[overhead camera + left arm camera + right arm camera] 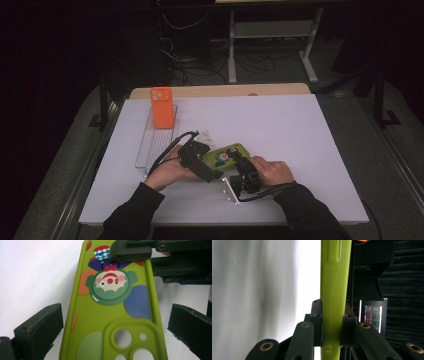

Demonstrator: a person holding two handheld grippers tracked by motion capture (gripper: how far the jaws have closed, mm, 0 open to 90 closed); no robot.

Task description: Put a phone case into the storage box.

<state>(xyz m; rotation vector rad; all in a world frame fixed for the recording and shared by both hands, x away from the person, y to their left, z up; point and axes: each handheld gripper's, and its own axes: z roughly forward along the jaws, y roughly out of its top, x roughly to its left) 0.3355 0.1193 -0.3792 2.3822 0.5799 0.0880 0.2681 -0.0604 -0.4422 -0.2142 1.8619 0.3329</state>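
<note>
Pinching the green phone case (pixel 335 290) across its thickness, the right gripper (pixel 332 326) has its two black pads (pixel 318 322) pressed flat against the front and back faces, with the jaws nearly closed and the case edge rising straight up between them. From above, that gripper (pixel 239 161) holds the case (pixel 225 155) at its right end, and the case lies close over the white table (pixel 300 140); whether it rests on the surface or is lifted a little off it is hard to tell.

The left gripper (pixel 115 322) stands wide open. Its pads (pixel 42 325) sit on either side of the case (pixel 110 315) near the camera cut-out, each with a clear gap, so they touch nothing. The printed side with a clown picture faces this camera, and the right gripper's jaw (pixel 131 251) clamps the far end. In the high view the left gripper (pixel 196 159) lies at the case's left end, with the person's hands behind both tools.

A clear plastic rack (pixel 155 142) lies farther back on the left of the table. An orange phone case (pixel 162 107) stands upright in its far end, camera holes at the top. A small white part (pixel 205 137) lies just right of the rack, apart from the green case.
</note>
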